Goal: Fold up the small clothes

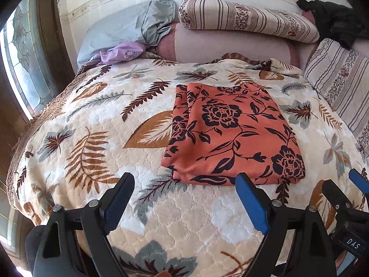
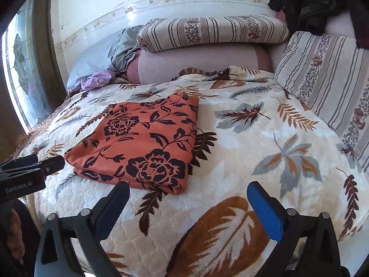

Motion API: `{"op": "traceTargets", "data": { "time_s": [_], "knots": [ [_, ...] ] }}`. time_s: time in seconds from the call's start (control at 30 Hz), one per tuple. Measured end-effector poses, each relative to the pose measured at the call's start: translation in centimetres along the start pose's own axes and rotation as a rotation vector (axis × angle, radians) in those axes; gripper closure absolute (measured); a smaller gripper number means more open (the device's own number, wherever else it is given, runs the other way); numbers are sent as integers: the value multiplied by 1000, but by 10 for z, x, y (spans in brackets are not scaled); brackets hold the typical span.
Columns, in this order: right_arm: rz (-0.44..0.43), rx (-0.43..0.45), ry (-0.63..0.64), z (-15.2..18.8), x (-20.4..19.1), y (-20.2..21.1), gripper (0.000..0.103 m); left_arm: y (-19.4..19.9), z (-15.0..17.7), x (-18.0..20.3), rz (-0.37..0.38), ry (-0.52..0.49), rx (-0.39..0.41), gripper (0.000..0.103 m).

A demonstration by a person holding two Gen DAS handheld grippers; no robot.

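An orange cloth with black flowers lies folded into a flat rectangle on the leaf-patterned blanket. My left gripper hovers just in front of the cloth's near edge, open wide with nothing between its fingers. My right gripper shows at the lower right of that view, beside the cloth's near right corner. In the right wrist view the folded cloth sits left of centre. My right gripper is open and empty above the blanket, near the cloth's front corner. My left gripper reaches in from the left edge.
Striped pillows line the back and right side. A grey-blue pillow and a purple cloth lie at the back left. Dark clothing is piled at the back right. The bed's edge drops off at left by a window.
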State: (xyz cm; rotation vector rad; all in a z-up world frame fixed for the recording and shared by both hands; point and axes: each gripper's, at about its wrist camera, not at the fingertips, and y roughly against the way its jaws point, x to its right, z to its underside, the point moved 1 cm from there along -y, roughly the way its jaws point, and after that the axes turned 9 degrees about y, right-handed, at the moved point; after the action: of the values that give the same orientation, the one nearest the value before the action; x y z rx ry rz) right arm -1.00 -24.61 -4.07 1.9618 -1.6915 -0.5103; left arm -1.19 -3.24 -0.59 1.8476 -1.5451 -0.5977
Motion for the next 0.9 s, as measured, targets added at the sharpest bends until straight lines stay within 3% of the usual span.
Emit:
{"op": "traceTargets", "data": {
  "time_s": [0.23,0.73,0.9],
  "knots": [
    [23,80,19,-7,-7,16,0,-1,4,-2,5,0,-8,14],
    [13,-23,46,-1,-14,-6,0,-12,5,2,4,0,-25,14],
    [1,-25,50,-2,-17,-7,0,-1,0,7,42,-12,49,13]
  ]
}}
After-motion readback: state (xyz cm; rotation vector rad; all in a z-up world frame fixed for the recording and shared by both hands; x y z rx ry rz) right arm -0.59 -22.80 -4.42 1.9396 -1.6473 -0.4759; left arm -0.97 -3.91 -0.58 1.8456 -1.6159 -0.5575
